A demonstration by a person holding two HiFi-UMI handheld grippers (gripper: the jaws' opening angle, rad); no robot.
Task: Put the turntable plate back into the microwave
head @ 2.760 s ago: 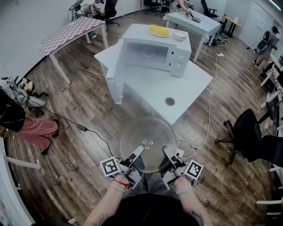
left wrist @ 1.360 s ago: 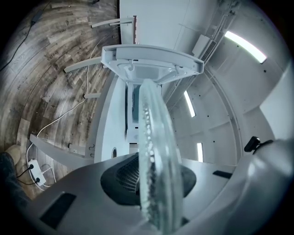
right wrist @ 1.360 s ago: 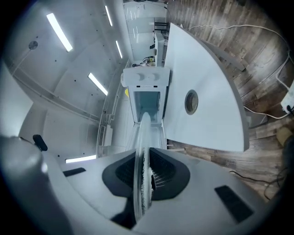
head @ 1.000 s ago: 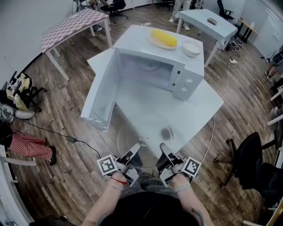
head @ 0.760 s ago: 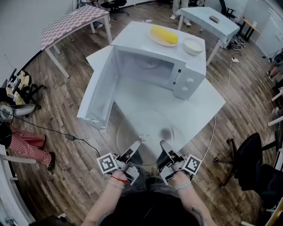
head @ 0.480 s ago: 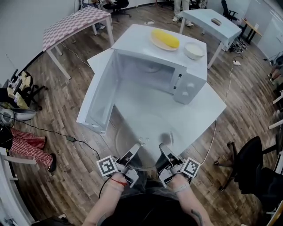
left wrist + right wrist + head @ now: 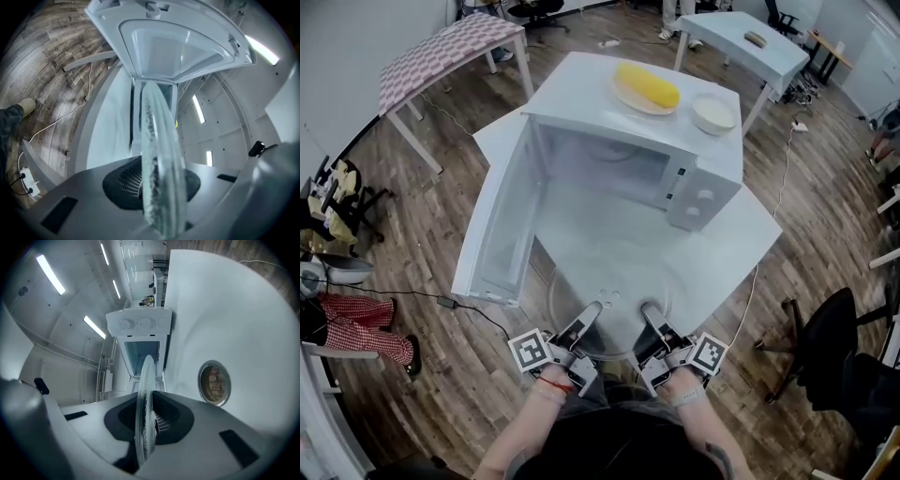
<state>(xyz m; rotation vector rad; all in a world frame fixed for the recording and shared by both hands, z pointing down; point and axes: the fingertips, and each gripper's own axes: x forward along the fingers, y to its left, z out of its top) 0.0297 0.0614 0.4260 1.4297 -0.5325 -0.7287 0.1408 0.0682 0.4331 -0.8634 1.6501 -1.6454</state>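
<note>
Left tool (image 7: 586,319) is clamped on the near rim of the turntable plate (image 7: 609,292), and in the left gripper view the glass edge runs straight between its jaws, pads pressing on it. Right tool (image 7: 650,315) has the same bite on the same rim just beside it, jaws closed on the glass with the plate seen edge-on. Two tools, one clear plate, held level between them.

The plate hangs over the near edge of the white table (image 7: 733,234), in front of the microwave (image 7: 701,192) and outside it, not yet in the cavity. The microwave door (image 7: 492,234) is swung wide open to the left, and the opening faces the plate.

A round grommet (image 7: 214,383) is set into the table top, just to the right of the plate in the right gripper view.

On top of the microwave a yellow corn cob (image 7: 649,82) lies on a shallow dish (image 7: 622,94), with a white bowl (image 7: 713,113) near it to the right. Wood floor (image 7: 412,216) lies all round the table.
</note>
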